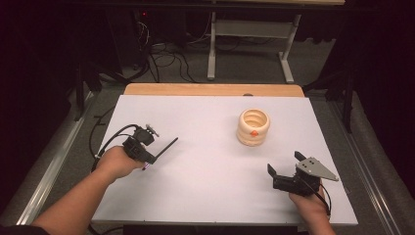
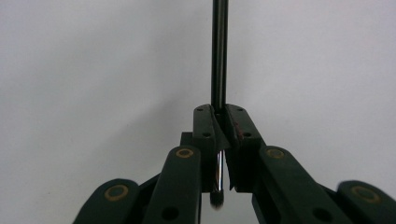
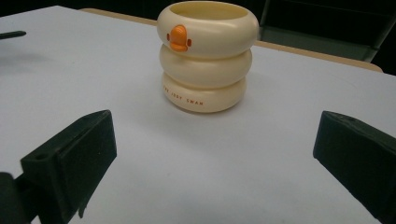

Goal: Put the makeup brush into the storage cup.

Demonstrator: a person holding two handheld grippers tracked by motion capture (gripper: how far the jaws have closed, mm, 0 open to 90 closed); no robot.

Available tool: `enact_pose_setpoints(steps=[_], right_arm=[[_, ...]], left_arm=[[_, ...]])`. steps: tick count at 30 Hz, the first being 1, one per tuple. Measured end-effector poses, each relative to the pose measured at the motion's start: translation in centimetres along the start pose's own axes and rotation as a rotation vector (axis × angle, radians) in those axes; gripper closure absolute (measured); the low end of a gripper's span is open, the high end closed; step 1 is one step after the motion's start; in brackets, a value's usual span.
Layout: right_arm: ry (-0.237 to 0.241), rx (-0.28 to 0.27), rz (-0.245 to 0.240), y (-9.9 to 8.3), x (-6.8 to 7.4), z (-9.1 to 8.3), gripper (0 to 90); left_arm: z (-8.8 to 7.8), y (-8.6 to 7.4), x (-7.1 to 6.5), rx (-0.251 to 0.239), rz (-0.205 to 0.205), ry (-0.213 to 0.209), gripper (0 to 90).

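Observation:
My left gripper (image 1: 155,156) (image 2: 219,122) is shut on a thin black stick (image 1: 167,147) (image 2: 219,51) at the table's left. The stick points up and to the right past the jaws. A silvery collar and a dark tuft (image 2: 216,199) show at its rear end, like a small brush. A cream holder of three stacked rings with an orange duck bill (image 1: 253,126) (image 3: 208,56) stands upright right of centre. My right gripper (image 1: 284,162) (image 3: 215,135) rests open near the front right, pointing at the holder from a short way off, with nothing between its fingers.
The white table top (image 1: 205,176) has a wooden strip (image 1: 210,89) along its far edge. Beyond it are desk legs (image 1: 211,54) and cables on the floor. The stick's far tip (image 3: 11,34) shows at the left edge of the right gripper view.

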State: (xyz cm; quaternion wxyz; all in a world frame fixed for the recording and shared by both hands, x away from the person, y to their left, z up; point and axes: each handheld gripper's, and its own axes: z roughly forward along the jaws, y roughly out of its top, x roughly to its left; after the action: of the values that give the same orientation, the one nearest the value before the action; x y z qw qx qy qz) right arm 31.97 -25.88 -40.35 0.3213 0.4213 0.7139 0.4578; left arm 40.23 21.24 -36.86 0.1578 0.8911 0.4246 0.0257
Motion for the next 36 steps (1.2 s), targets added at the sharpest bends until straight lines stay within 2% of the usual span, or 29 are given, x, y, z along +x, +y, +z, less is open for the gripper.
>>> enact_pose_setpoints(steps=[5,12,21,22,27,36], right_arm=[[-0.002,0.000,0.000,0.0,0.0,0.0,0.9],[-0.002,0.002,0.003,0.0,0.0,0.0,0.9],[0.000,0.001,-0.001,0.0,0.0,0.0,0.9],[0.000,0.002,0.000,0.0,0.0,0.0,0.9],[0.000,0.002,-0.003,0.0,0.0,0.0,0.9],[-0.001,0.003,-0.005,0.0,0.0,0.0,0.9]], left_arm=[[-0.9,0.3,-0.2,-0.004,0.016,0.009,83.7],[-1.7,0.9,-0.5,0.020,0.042,0.018,83.7],[-3.3,2.0,-1.1,0.012,0.072,0.022,83.7],[-3.4,2.2,-1.1,0.018,0.085,0.022,83.6],[-3.2,2.7,-1.8,0.027,0.110,0.017,83.7],[-2.6,3.7,-3.8,0.023,0.165,-0.006,83.6]])
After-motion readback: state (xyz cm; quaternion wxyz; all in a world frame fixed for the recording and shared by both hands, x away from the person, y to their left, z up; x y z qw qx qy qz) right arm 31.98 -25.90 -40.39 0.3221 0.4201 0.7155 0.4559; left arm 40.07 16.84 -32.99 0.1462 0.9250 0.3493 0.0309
